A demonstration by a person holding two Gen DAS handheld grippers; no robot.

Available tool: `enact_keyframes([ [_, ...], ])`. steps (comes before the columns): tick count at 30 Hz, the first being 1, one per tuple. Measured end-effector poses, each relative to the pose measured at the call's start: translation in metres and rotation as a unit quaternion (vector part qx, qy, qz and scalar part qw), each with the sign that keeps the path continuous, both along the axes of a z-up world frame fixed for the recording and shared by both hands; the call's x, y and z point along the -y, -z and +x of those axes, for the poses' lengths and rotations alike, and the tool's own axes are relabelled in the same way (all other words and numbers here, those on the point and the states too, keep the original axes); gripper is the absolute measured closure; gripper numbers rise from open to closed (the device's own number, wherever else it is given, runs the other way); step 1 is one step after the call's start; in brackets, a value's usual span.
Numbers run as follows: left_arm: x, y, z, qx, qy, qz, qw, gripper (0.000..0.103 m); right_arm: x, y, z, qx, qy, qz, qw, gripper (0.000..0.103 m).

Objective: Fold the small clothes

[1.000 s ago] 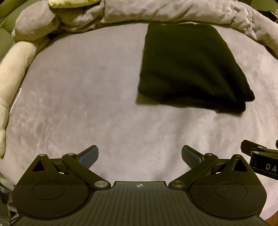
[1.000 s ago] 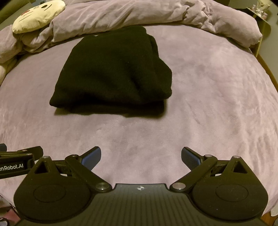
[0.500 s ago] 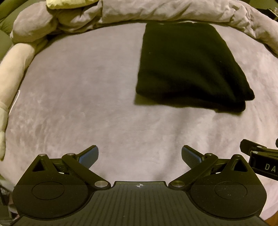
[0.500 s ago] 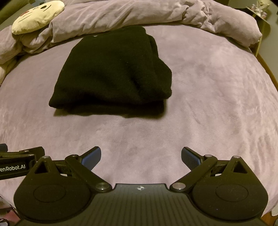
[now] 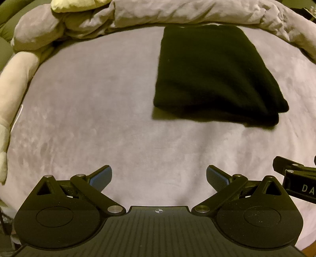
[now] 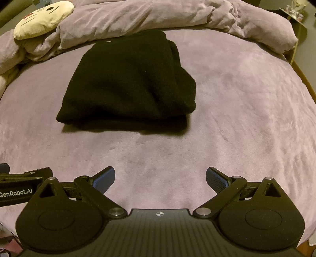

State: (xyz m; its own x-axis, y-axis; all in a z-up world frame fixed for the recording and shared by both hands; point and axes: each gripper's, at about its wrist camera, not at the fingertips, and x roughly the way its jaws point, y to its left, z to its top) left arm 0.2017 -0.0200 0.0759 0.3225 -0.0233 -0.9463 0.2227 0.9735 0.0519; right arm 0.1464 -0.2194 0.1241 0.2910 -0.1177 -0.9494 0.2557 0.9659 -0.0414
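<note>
The black folded garment [image 5: 215, 77] [image 6: 128, 83] lies flat on the purple bed [image 5: 98, 118] [image 6: 237, 108], well ahead of both tools and touching neither. From the garment, the left hand-held gripper [image 5: 159, 176] sits back and to its left, the right hand-held gripper [image 6: 160, 176] back and to its right. Each has its 2 blue-padded fingers spread wide over bare bedding, holding nothing. The garment's dark layers are hard to separate. Behind the garment, a bunched duvet [image 6: 158, 13] rims the bed.
</note>
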Motion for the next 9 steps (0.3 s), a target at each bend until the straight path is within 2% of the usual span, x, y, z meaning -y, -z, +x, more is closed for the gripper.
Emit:
enact_keyframes([
  [9,0.0020,0.0009,-0.0036,0.004,0.010,0.002,0.9999,0.000,-0.0011,-0.0010,-0.0010,0.001,0.006,0.000,1.000,0.004],
])
